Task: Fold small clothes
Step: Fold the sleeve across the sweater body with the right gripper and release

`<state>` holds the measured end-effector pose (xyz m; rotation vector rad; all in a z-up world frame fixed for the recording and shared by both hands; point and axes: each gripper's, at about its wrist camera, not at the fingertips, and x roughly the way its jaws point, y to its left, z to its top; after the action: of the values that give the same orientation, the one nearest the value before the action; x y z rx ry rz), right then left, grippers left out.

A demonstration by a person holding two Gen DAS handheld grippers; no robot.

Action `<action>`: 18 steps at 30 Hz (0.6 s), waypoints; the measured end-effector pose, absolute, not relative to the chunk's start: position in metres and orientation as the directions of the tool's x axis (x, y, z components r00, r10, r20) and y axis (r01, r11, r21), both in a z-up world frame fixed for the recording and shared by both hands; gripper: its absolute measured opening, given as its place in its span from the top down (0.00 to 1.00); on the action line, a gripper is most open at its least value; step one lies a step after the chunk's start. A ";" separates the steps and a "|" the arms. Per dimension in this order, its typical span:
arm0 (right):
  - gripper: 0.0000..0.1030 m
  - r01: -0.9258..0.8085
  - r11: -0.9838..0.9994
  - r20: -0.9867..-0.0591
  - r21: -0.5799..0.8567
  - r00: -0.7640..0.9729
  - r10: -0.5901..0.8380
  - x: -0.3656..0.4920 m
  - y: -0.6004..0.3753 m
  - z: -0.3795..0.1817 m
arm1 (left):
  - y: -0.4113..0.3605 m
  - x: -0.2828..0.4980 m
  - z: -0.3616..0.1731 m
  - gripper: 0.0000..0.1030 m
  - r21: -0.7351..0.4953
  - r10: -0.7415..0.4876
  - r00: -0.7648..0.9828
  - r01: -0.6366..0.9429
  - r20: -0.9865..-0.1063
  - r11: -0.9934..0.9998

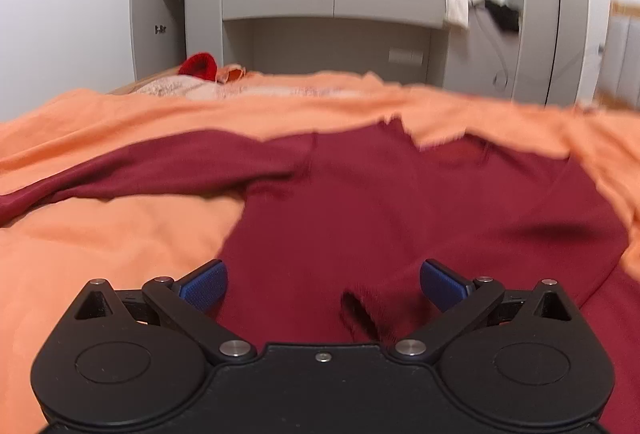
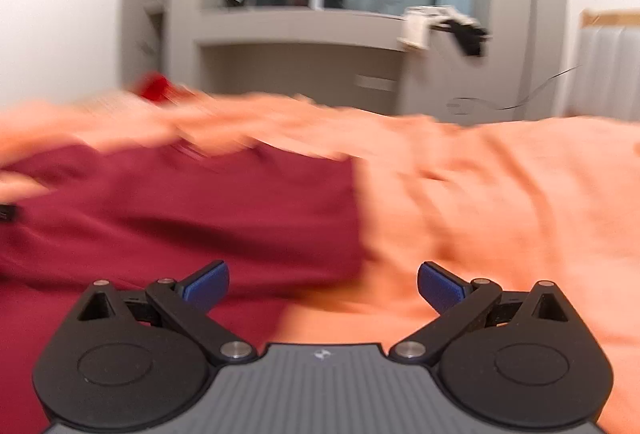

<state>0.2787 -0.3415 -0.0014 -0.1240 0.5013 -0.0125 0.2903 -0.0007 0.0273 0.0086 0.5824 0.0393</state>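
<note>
A dark red long-sleeved top lies spread on an orange bed cover, one sleeve stretched out to the left. My left gripper hovers over the garment's near part, open, its blue pads wide apart with nothing between them. In the blurred right wrist view the same dark red top fills the left half, its right edge running down the middle. My right gripper stands open over that edge, one pad over the red cloth, the other over the orange cover. Neither pad touches fabric.
A bright red item and pale cloth lie at the bed's far side. Grey cabinets with a window stand behind. A white cloth and a black object hang at the right of the shelf.
</note>
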 end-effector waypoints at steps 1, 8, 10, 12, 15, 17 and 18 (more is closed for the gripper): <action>0.04 -0.001 0.984 -0.485 -0.177 0.870 -0.087 0.282 -0.347 -0.007 | -0.002 0.292 0.024 0.00 0.036 0.051 0.826 -0.037 -0.562 0.999; 0.23 -0.087 0.892 -0.468 -0.444 0.871 -0.148 0.301 -0.340 -0.039 | -0.003 0.296 0.018 0.00 0.066 0.072 0.813 -0.041 -0.578 0.997; 0.29 -0.106 0.851 -0.429 -0.514 0.891 -0.148 0.308 -0.330 -0.045 | -0.004 0.295 0.016 0.00 0.073 0.074 0.812 -0.039 -0.579 0.997; 0.51 -0.128 0.831 -0.410 -0.541 0.903 -0.128 0.314 -0.323 -0.050 | -0.004 0.295 0.015 0.00 0.074 0.074 0.811 -0.038 -0.580 0.997; 0.93 -0.149 0.822 -0.423 -0.550 0.898 -0.121 0.318 -0.318 -0.055 | -0.003 0.294 0.016 0.00 0.064 0.066 0.813 -0.035 -0.578 0.997; 0.95 -0.117 0.865 -0.429 -0.488 0.895 -0.121 0.314 -0.323 -0.045 | -0.002 0.294 0.017 0.00 0.059 0.061 0.815 -0.033 -0.576 0.998; 0.95 -0.099 0.907 -0.442 -0.410 0.891 -0.102 0.313 -0.331 -0.036 | -0.003 0.293 0.018 0.00 0.061 0.059 0.817 -0.030 -0.573 0.998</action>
<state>0.3133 -0.3312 -0.0357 -0.4398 0.4746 -0.0015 0.2931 -0.0027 0.0176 0.0498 0.6126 0.0474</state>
